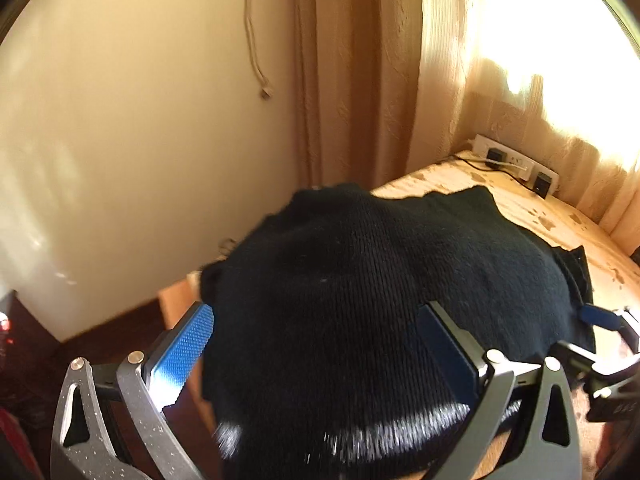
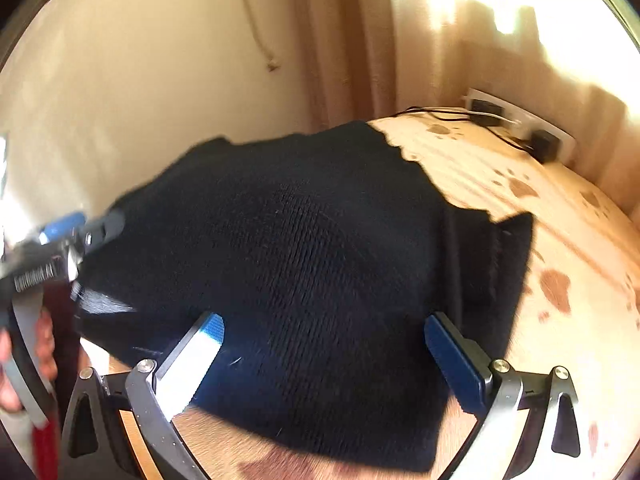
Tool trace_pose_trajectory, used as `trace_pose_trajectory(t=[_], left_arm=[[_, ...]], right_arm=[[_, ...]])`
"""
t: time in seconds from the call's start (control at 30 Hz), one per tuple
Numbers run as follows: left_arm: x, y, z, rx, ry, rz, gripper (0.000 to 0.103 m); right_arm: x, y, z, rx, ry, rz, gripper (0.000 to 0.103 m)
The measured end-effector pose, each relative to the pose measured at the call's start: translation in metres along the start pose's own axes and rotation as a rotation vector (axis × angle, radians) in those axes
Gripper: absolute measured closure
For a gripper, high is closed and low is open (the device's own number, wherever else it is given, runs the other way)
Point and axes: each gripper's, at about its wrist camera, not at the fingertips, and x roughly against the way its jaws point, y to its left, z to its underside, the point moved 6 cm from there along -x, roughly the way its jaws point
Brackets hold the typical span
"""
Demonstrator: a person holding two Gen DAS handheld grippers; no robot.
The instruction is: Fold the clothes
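Black ribbed knit garment [image 1: 360, 300] lies folded on the table with the cream cloth patterned in brown blotches [image 2: 560, 240]. Its left edge overhangs the table's left side; the near edge sits close to the table's front rim. A second dark layer shows along the right side, sticking out from under the top layer.

My left gripper [image 1: 316, 344] hovers over the near-left part of the garment, jaws spread wide and released. The blue textured pad of the left finger [image 1: 188, 348] is off the fabric's left edge, over the drop beside the table; the right finger is above the knit. Nothing is pinched between them.

My right gripper [image 2: 328, 344] is likewise spread wide, released, with both blue-padded fingers standing over the garment's near-right part. Fabric is visible between the fingers, but the pads do not press on it. Whether the fingertips brush the knit I cannot tell.

From the right wrist view, the left gripper appears at the far left, blurred, with a hand [image 2: 24, 360] on its grip.

At the table's far corner: a white power strip [image 1: 516, 162] with black plugs and cables. Beige curtain [image 1: 352, 80] and cream wall [image 1: 140, 120] behind.
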Motion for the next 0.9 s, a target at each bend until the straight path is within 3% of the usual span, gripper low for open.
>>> trace_pose_trajectory(t=[0.07, 0.3, 0.5, 0.77, 0.9], left_arm=[[0.015, -0.002, 0.003, 0.005, -0.028, -0.02, 0.0], [0.056, -0.013, 0.016, 0.061, -0.047, 0.058, 0.0], [0.089, -0.02, 0.015, 0.078, -0.111, 0.077, 0.0], [0.122, -0.032, 0.025, 0.013, -0.146, -0.038, 0.0], [0.127, -0.036, 0.03, 0.013, -0.131, -0.033, 0.0]], right_arm=[[0.016, 0.001, 0.001, -0.019, -0.023, 0.025, 0.001], [0.069, 0.012, 0.006, -0.063, -0.117, 0.127, 0.001], [0.106, 0.021, 0.013, -0.054, -0.188, 0.19, 0.001], [0.128, 0.019, 0.014, -0.061, -0.225, 0.197, 0.001], [0.132, 0.02, 0.015, -0.053, -0.227, 0.201, 0.001]])
